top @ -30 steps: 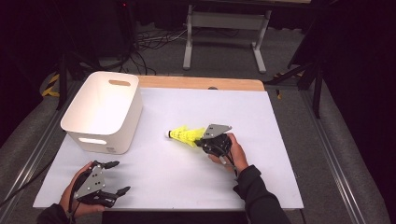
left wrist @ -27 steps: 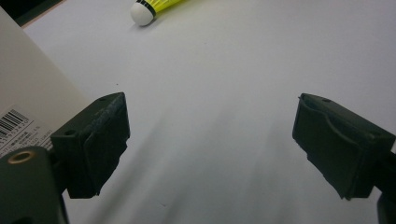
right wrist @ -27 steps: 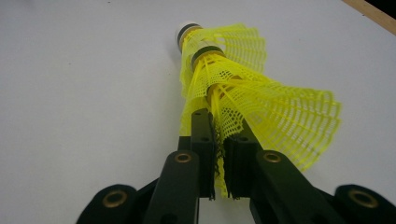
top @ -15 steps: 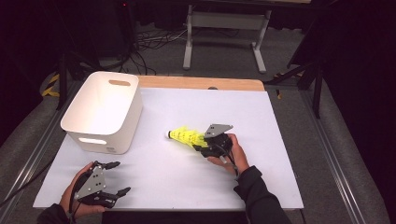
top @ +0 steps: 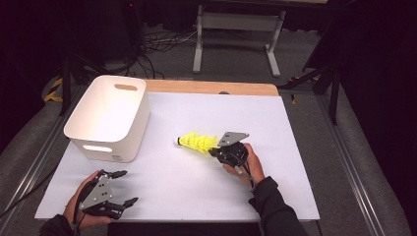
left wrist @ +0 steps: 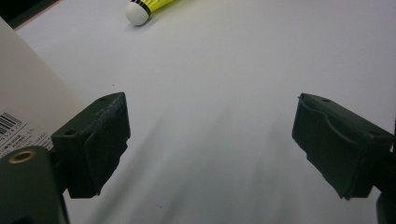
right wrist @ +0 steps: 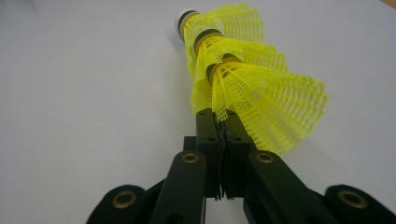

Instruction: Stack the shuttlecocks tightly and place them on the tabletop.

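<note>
- High view: my right gripper [top: 215, 149] has its jaws pressed together on the rim of the skirt of the rearmost of several stacked yellow plastic-mesh shuttlecocks [top: 196, 142], which lie on the white table sheet [top: 275, 128] near its middle, white cork nose pointing toward the white plastic bin with cut-out handles [top: 110, 118].
- Right gripper view: the jaws have just been closing, and they now meet with a thin edge of the yellow mesh pinched between them; the rest of the stack [right wrist: 238, 79] stretches away from me along the sheet.
- Left gripper view: my left gripper [left wrist: 210, 140] rests near the front edge of the table, jaws wide apart with nothing between them; the bin wall sits just beside it.
- I judge this to be the grasp step, barely secured.
- Next I should lift gently, since the mesh is flimsy and the nested stack could slip apart, then carry it toward the bin.
</note>
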Available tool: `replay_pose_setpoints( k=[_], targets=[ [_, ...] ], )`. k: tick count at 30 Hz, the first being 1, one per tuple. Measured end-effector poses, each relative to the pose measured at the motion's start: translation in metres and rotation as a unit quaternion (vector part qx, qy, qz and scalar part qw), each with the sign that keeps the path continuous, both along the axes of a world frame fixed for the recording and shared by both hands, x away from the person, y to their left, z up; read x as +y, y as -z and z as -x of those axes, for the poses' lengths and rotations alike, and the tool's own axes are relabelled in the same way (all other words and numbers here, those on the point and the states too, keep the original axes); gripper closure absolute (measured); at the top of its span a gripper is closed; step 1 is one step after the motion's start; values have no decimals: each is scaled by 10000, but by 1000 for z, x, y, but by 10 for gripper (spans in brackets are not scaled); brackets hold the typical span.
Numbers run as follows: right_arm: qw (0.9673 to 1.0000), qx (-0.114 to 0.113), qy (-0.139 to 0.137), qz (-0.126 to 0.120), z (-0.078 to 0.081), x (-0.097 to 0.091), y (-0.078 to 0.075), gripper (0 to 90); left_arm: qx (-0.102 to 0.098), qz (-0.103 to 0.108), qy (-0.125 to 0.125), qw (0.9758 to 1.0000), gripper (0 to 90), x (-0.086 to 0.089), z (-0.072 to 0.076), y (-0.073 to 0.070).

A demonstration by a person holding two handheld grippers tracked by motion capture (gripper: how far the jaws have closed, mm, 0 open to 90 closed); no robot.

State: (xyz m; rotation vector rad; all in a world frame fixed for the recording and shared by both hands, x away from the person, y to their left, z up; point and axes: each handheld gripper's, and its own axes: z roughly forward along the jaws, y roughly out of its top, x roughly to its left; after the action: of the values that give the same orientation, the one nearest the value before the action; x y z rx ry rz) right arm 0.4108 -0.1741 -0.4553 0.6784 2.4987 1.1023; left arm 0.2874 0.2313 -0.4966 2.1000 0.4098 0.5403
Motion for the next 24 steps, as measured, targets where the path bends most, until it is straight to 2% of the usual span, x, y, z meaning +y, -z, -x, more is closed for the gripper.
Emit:
replay_pose_setpoints(
  k=[8,11,13,15,16,17,19,20,24],
  targets=[
    [10000,-24,-60,43,-2,10,4,885,17,10,35,10000,126,-1,1,0],
    [10000,8,17,98,-4,10,6,823,10,12,43,10000,126,-1,1,0],
    [9999,4,32,120,-4,10,6,812,11,13,43,10000,126,-1,1,0],
    [9998,-5,78,158,-4,10,6,739,12,11,44,10000,126,-1,1,0],
    [9998,-5,78,158,-4,10,6,739,12,11,44,10000,126,-1,1,0],
    [9999,-18,85,141,-4,9,6,673,0,12,43,10000,126,-1,1,0],
    [9999,4,89,125,-3,9,6,649,-8,16,42,10000,126,-1,1,0],
    [9999,-9,125,119,-2,8,6,599,-18,30,33,10000,126,-1,1,-1],
    [9999,-28,98,26,0,7,4,567,-25,31,30,10000,125,-2,2,-1]
  ],
)
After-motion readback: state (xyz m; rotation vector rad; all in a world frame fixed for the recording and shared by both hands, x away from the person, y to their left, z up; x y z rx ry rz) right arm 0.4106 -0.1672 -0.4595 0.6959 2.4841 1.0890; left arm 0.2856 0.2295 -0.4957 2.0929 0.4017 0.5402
